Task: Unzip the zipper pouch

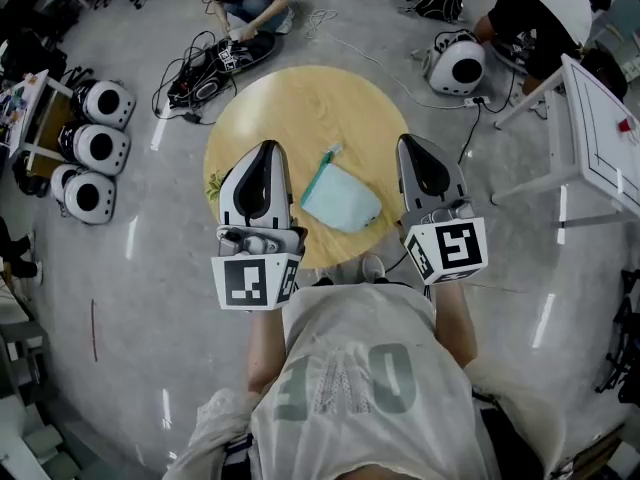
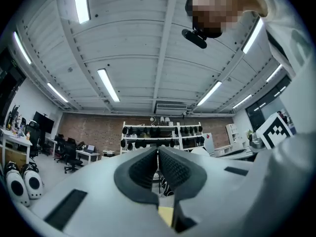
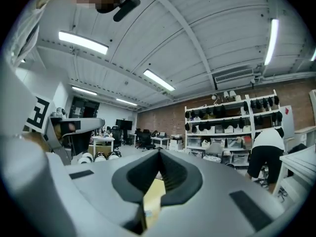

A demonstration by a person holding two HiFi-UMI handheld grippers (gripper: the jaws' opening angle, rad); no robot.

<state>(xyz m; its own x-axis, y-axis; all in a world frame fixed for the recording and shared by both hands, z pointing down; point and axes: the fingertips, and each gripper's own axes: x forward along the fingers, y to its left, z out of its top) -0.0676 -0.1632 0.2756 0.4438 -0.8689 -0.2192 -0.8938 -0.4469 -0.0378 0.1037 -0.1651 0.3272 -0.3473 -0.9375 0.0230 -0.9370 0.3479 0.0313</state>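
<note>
In the head view a mint-green zipper pouch (image 1: 341,200) lies flat on the round wooden table (image 1: 290,108), with its zipper end pointing to the far side. My left gripper (image 1: 265,150) hangs just left of the pouch and my right gripper (image 1: 415,142) just right of it, both apart from it. The pouch does not show in either gripper view. Both look level across the room. In the left gripper view the left gripper (image 2: 158,150) has its ribbed pads pressed together with nothing between them. The right gripper (image 3: 159,153) is likewise shut and empty.
Several white rounded devices (image 1: 96,148) stand on the floor at the left, and another (image 1: 457,65) at the back right. A person crouches over cables (image 1: 212,68) behind the table. A white table (image 1: 601,138) stands at the right. Shelves (image 2: 163,131) line the far brick wall.
</note>
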